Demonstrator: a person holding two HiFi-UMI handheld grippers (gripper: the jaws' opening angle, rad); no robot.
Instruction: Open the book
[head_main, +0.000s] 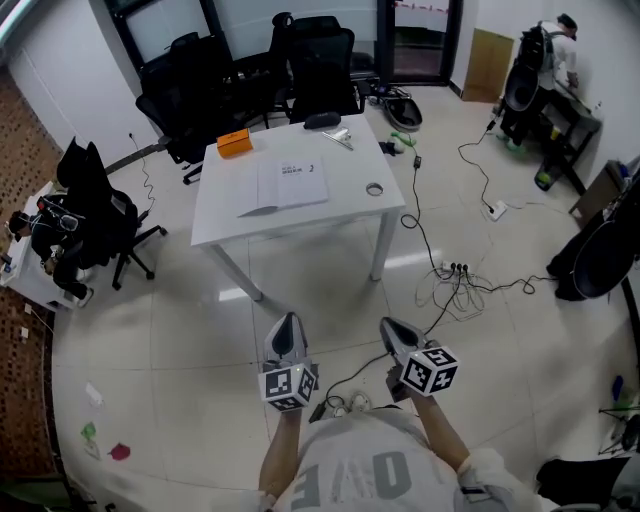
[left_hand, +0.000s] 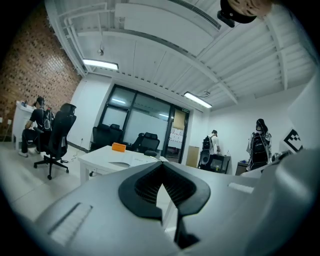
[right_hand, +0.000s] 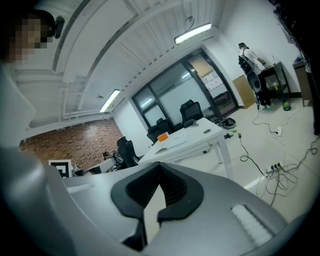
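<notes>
Book (head_main: 291, 184), white, lying open, flat on white table (head_main: 220, 215)

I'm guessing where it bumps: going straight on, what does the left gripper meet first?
Probably the near edge of the white table; only floor lies between. Height is unclear, so the left gripper might skim over it.

Print on the book (head_main: 292, 183) is rendered too small to be read in the head view, and a small ring-shaped item (head_main: 374, 189) near it on the white table (head_main: 225, 203) cannot be identified. Part of the table is hidden behind the left gripper (left_hand: 161, 168) in its own view. A dark object (head_main: 612, 250) is cut off by the head view's right edge.
</notes>
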